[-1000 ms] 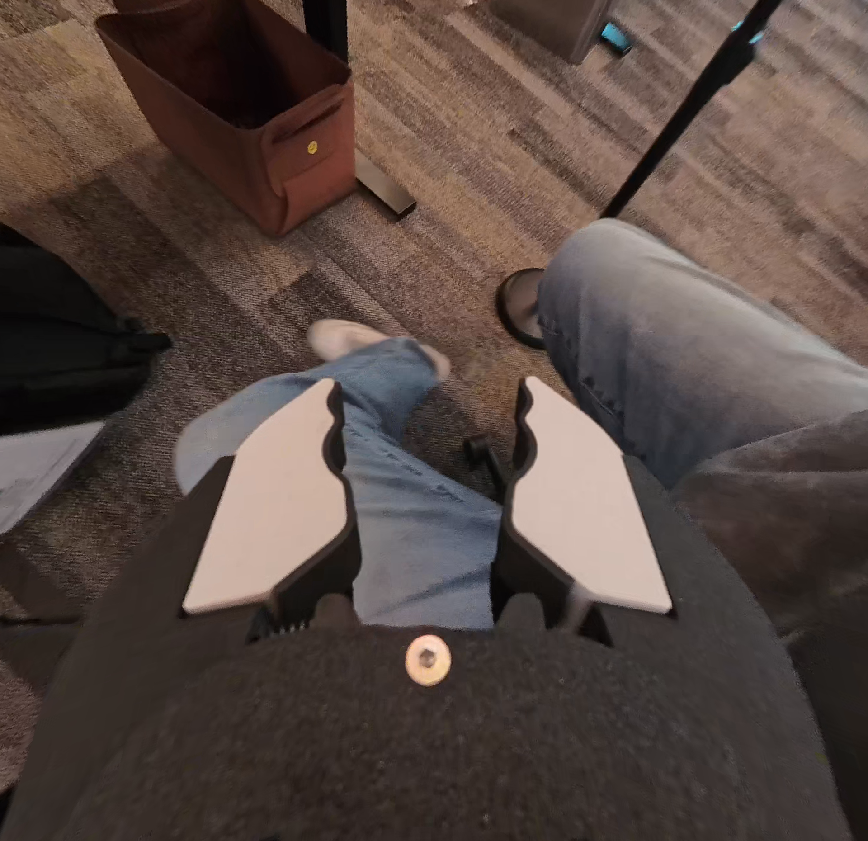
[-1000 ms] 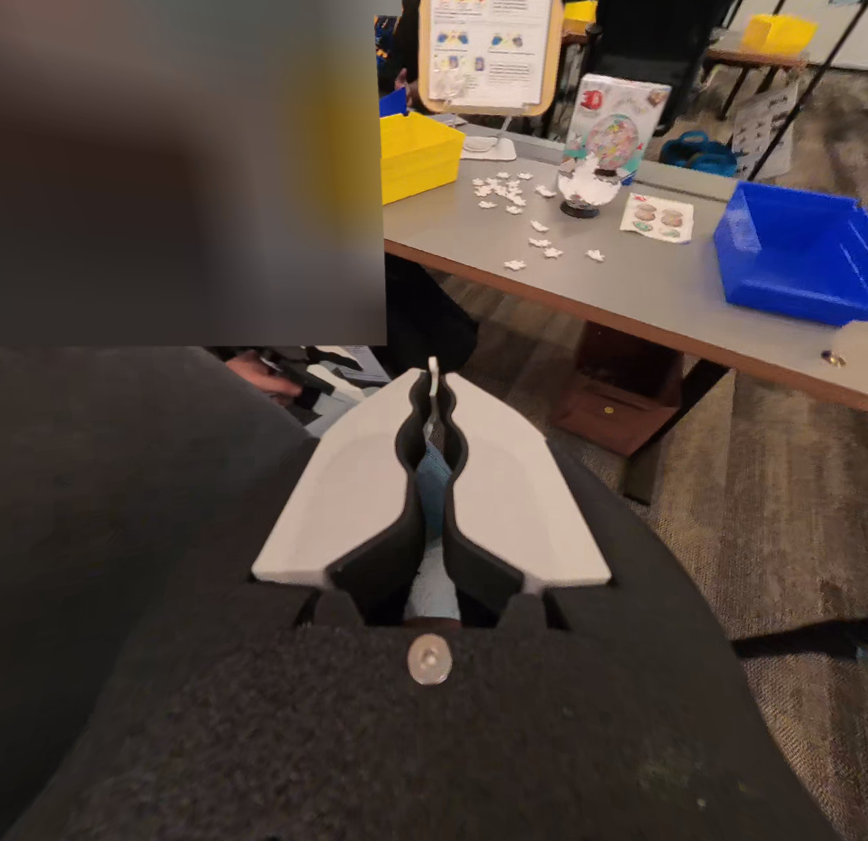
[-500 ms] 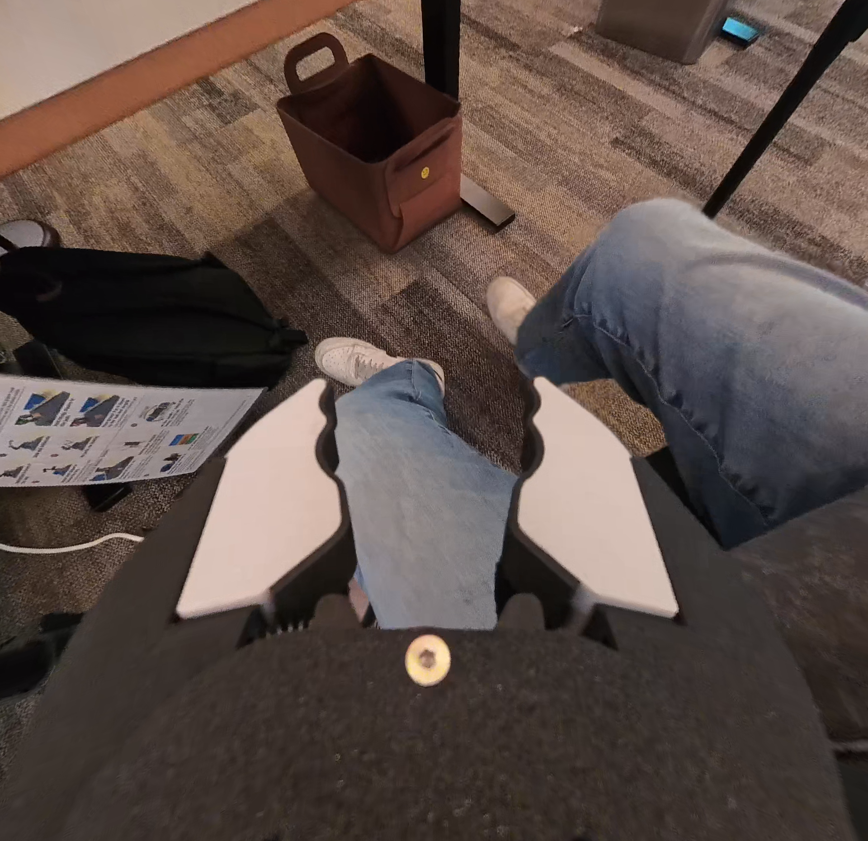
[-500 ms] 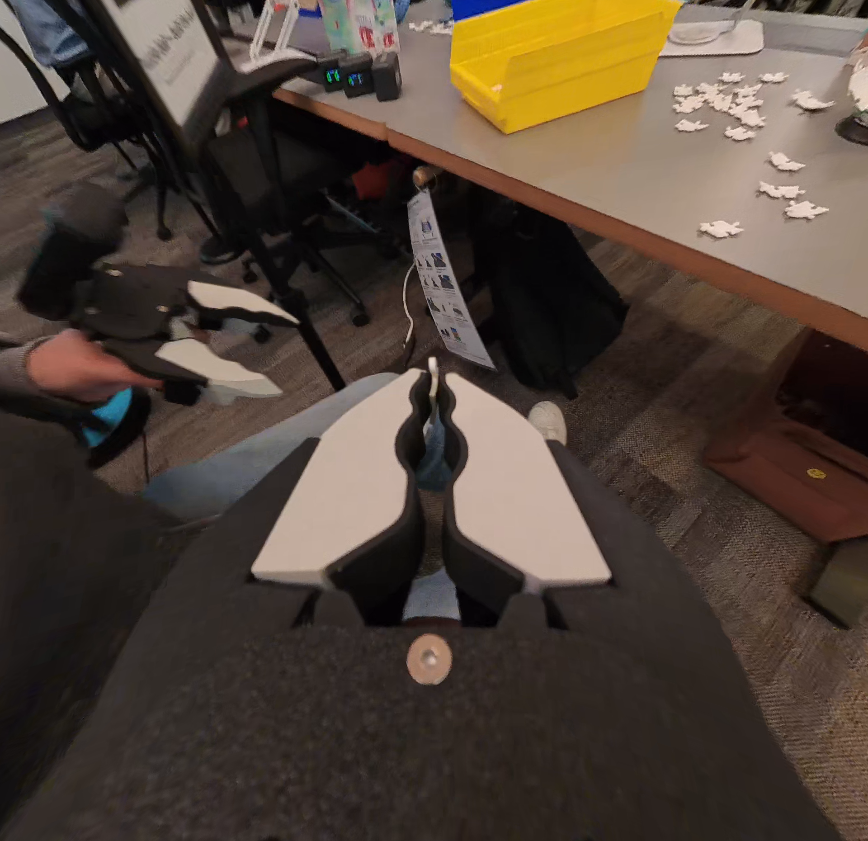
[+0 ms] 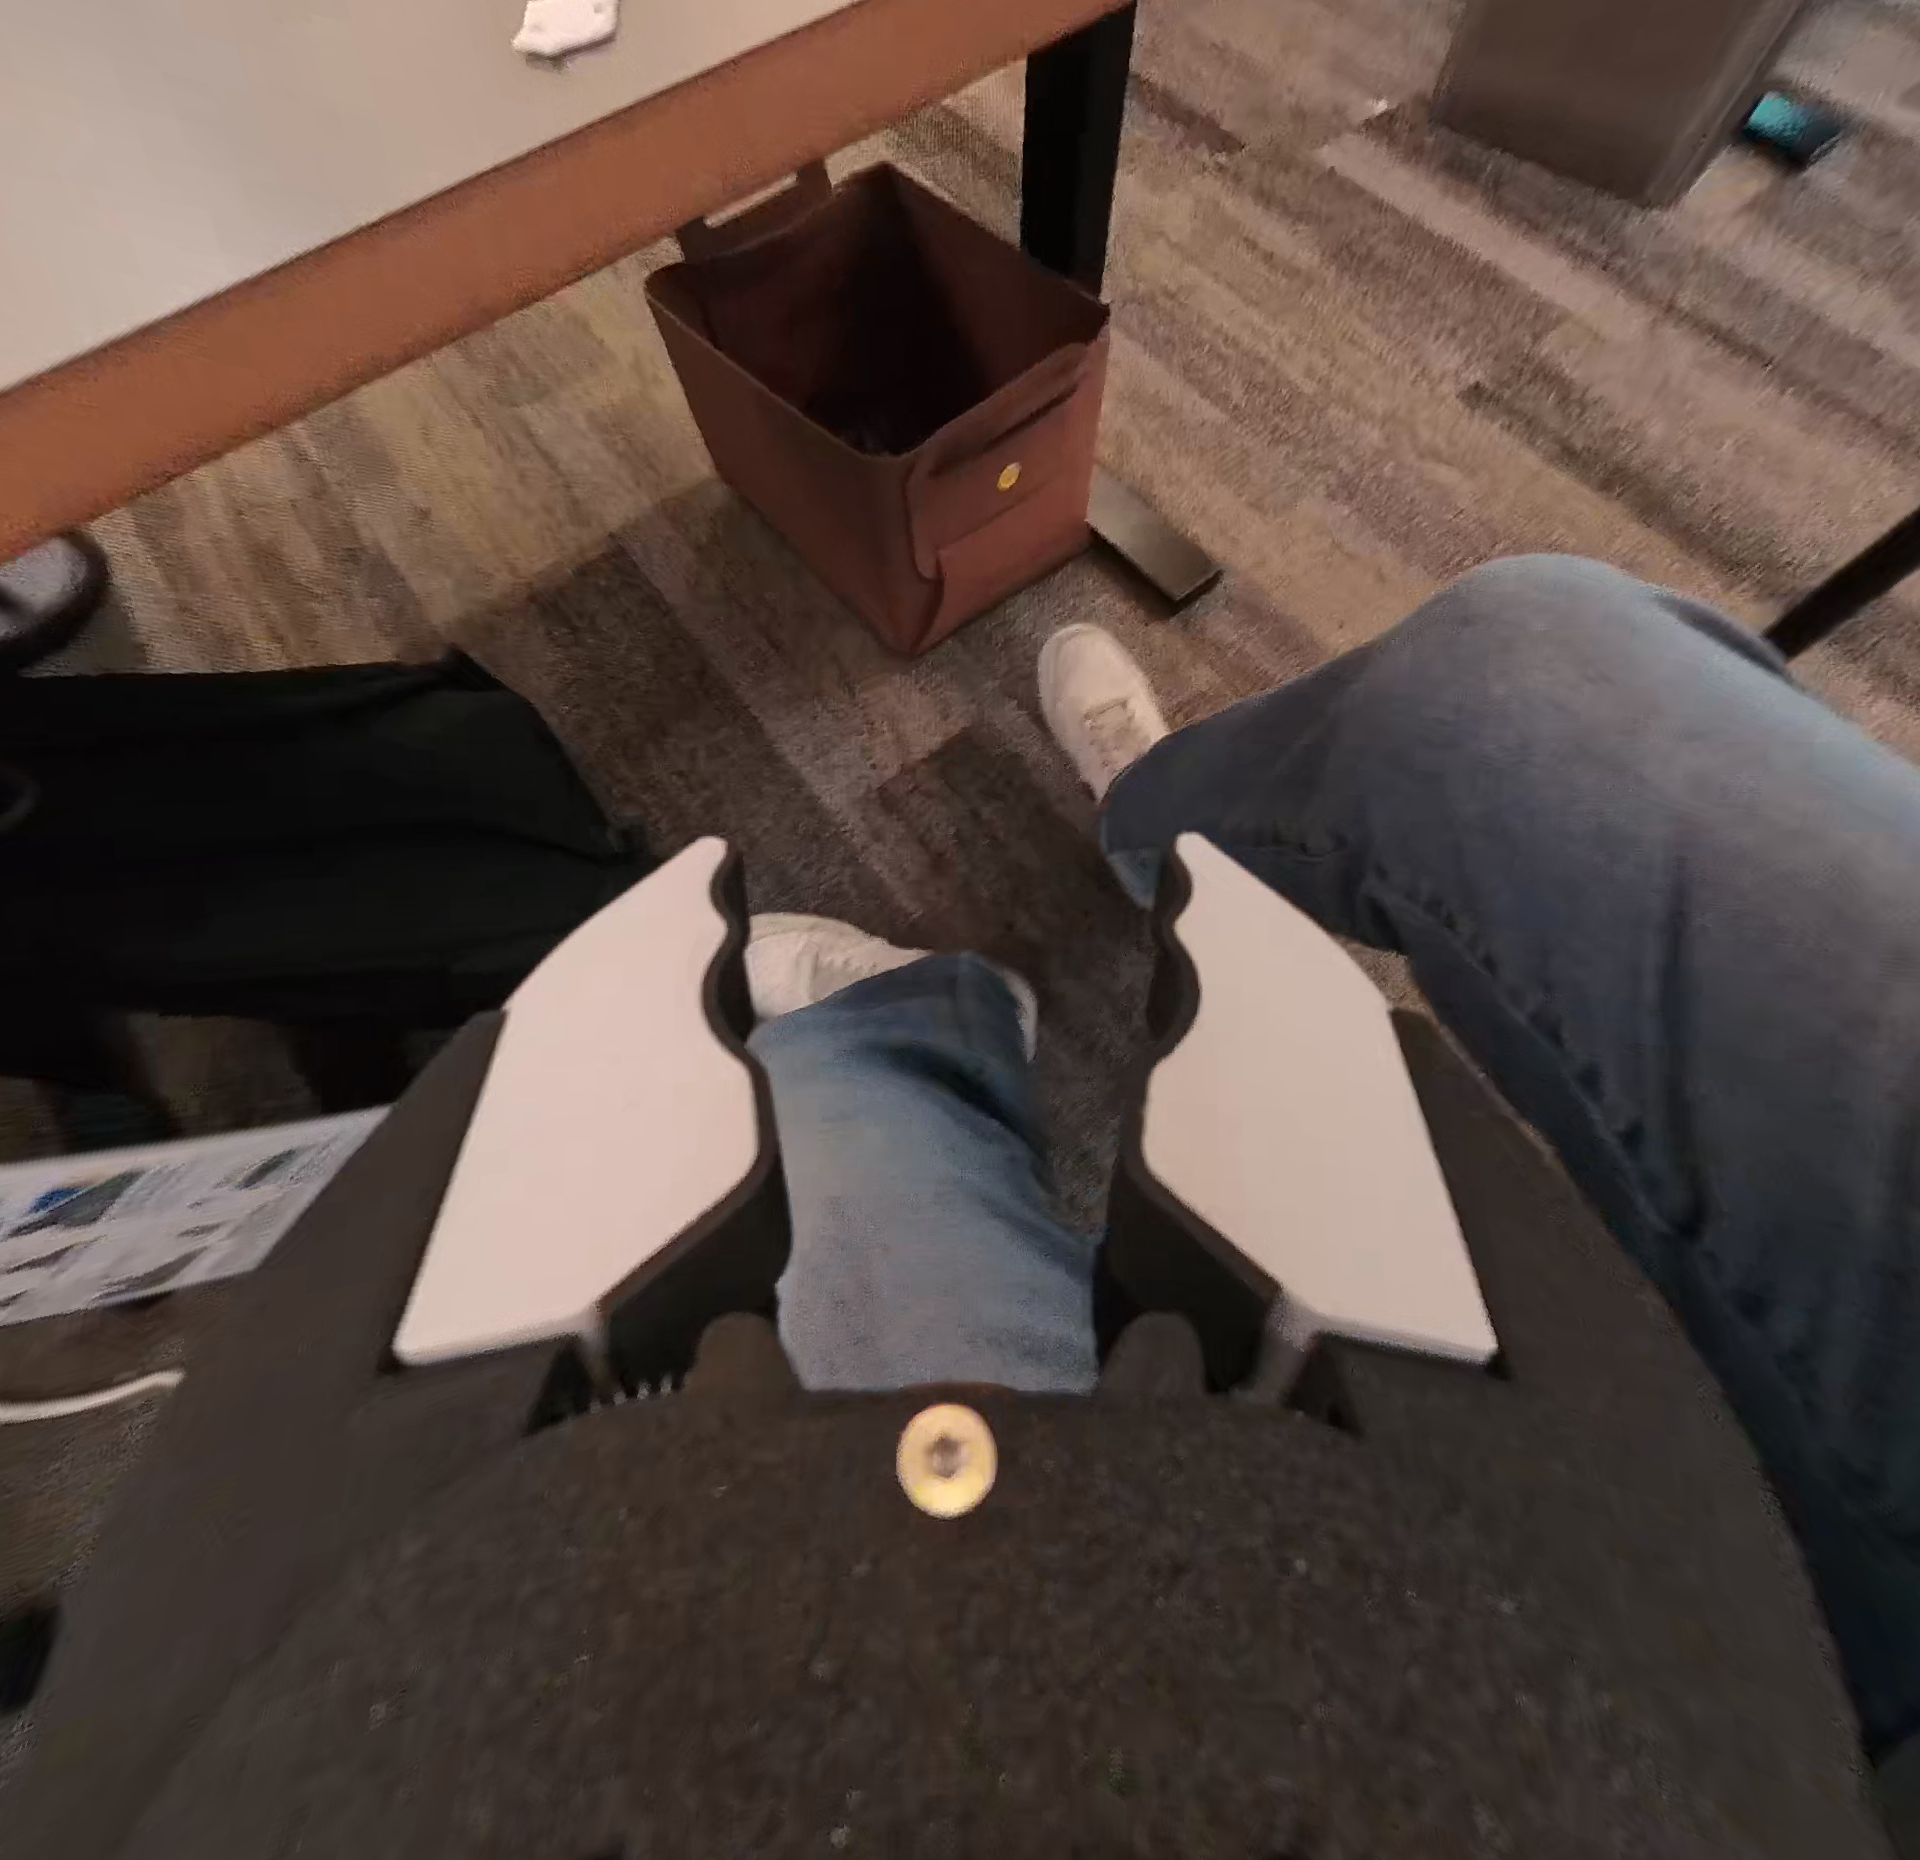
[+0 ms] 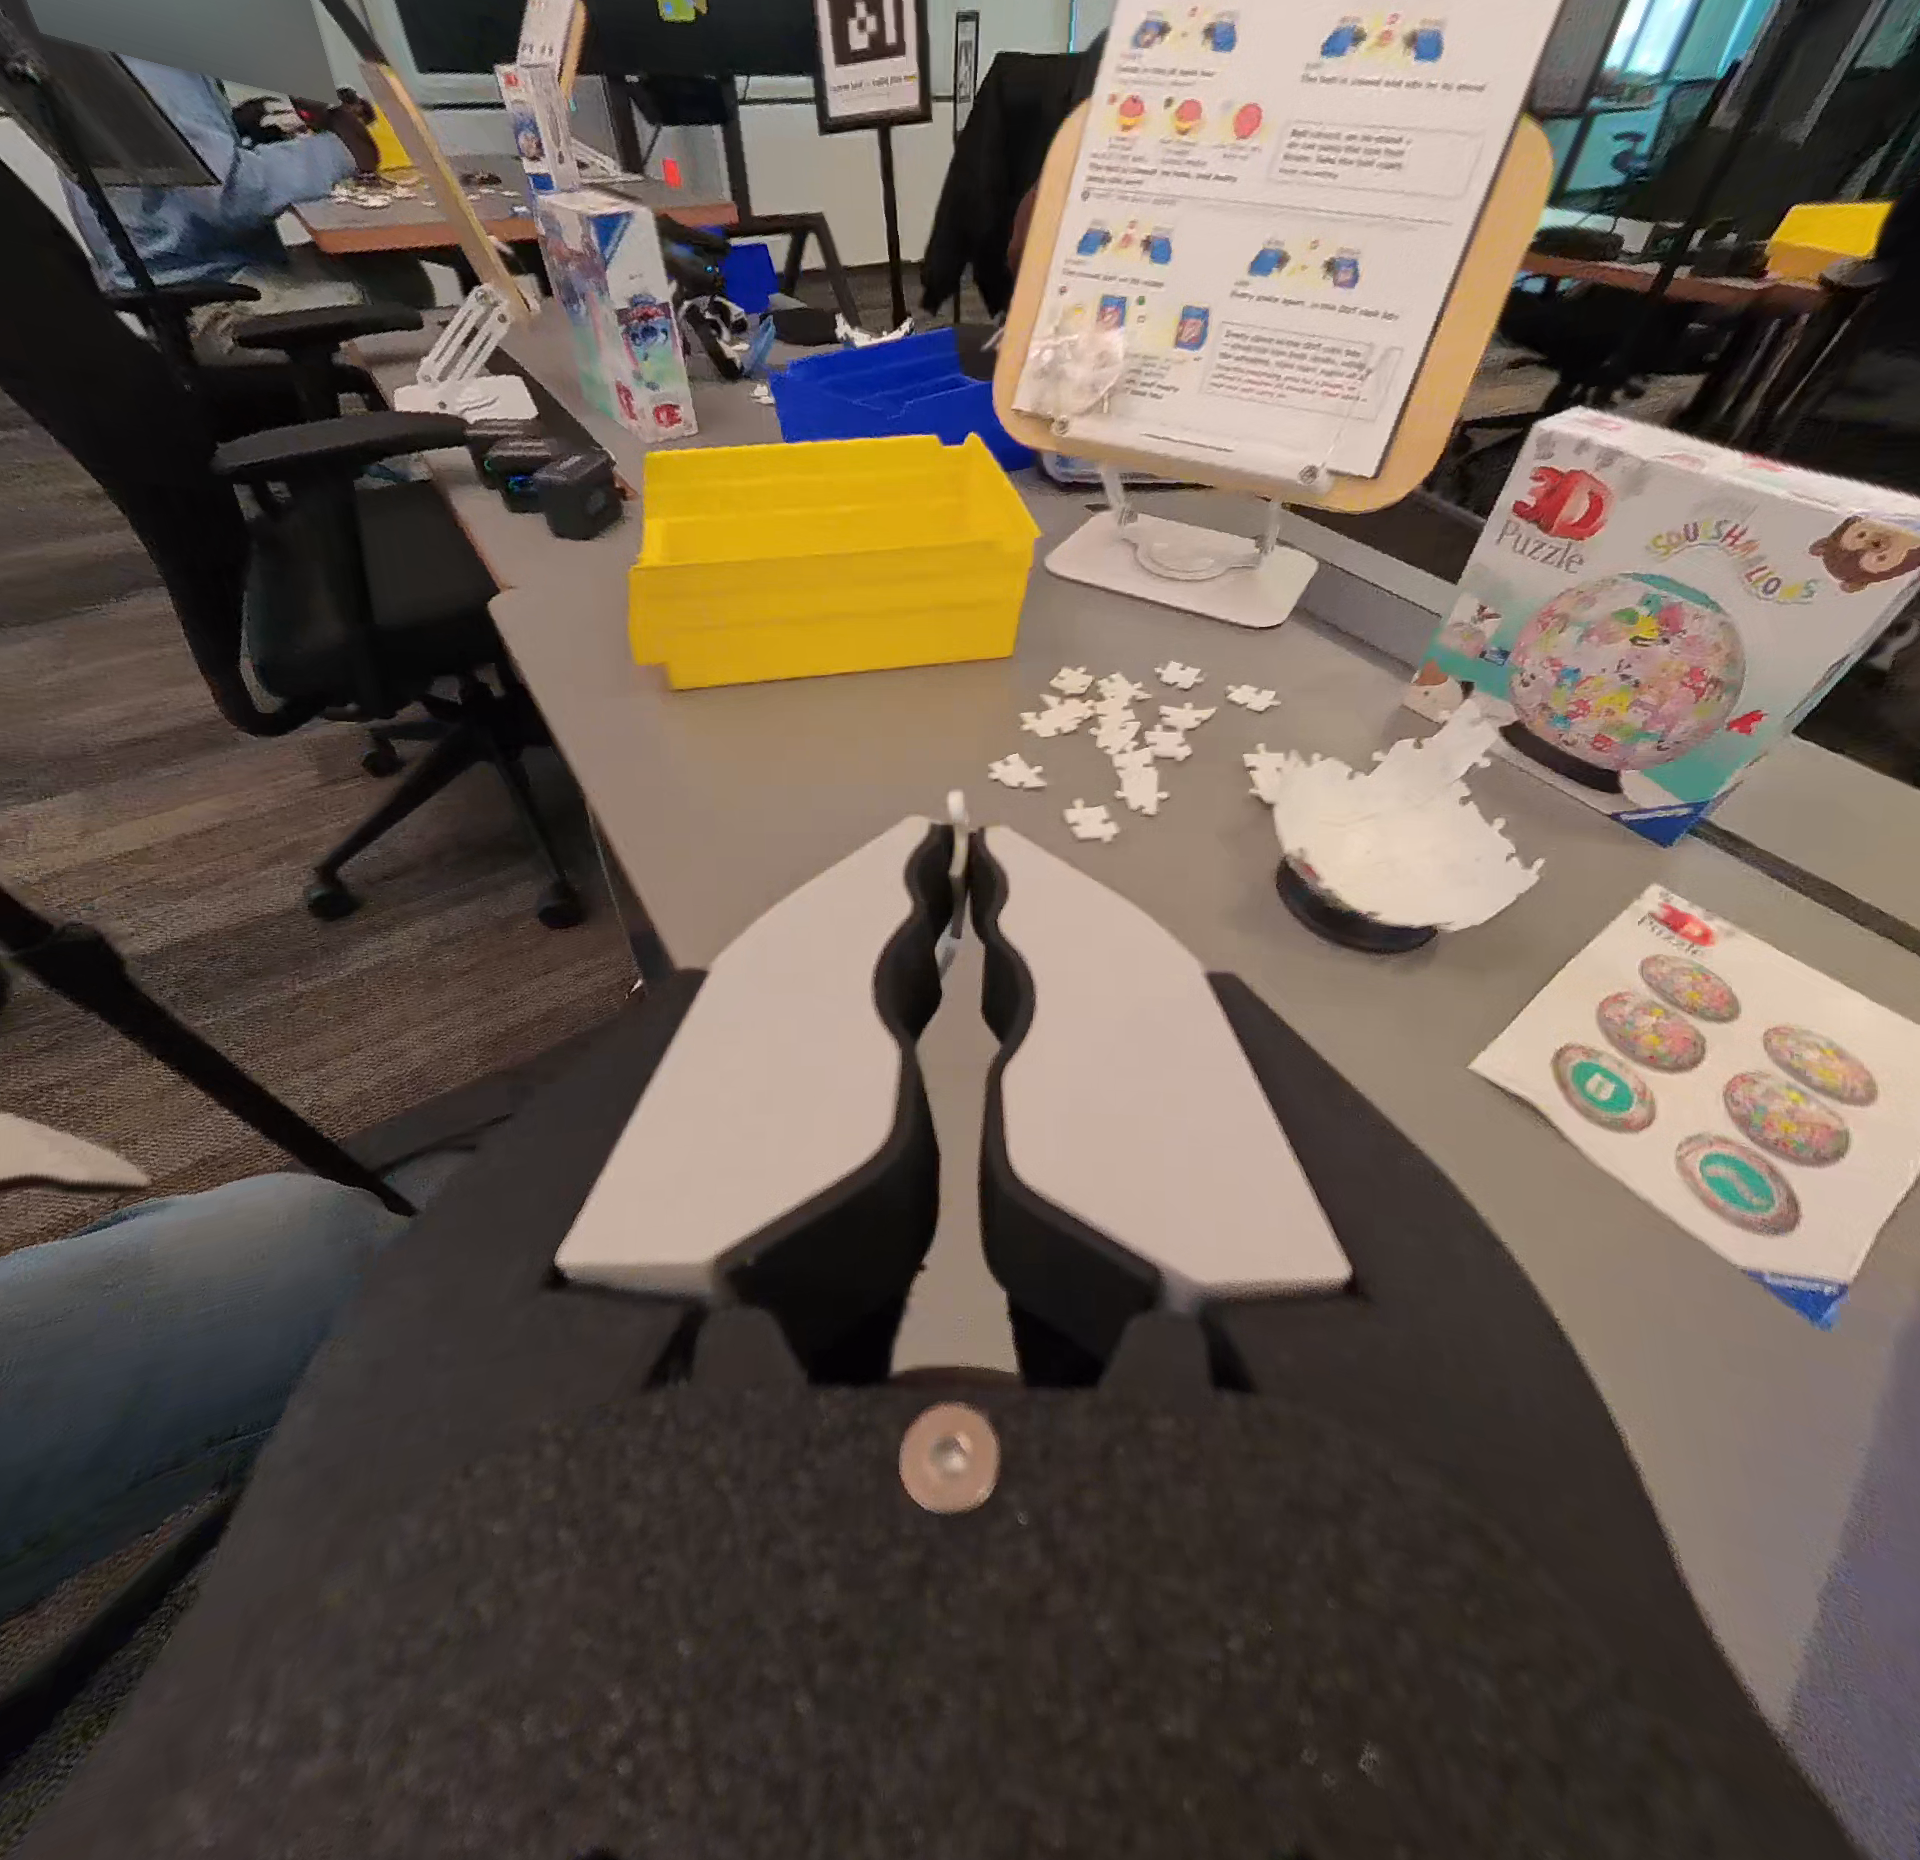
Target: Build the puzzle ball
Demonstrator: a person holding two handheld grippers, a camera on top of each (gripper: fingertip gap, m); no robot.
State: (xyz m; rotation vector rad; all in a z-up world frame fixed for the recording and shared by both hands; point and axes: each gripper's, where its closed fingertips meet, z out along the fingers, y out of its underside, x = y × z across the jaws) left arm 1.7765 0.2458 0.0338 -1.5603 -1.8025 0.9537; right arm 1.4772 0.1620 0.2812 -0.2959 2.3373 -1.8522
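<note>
My right gripper [image 6: 958,842] is clamped on a thin white puzzle piece [image 6: 955,811] that sticks up past its tips, held above the grey table [image 6: 790,761]. Ahead and to the right, the half-built white puzzle ball [image 6: 1392,839] sits on a dark stand, with loose white pieces [image 6: 1117,730] scattered beside it. My left gripper [image 5: 951,870] is spread wide and empty, pointing down at my jeans [image 5: 925,1166] and carpet [image 5: 1403,335].
</note>
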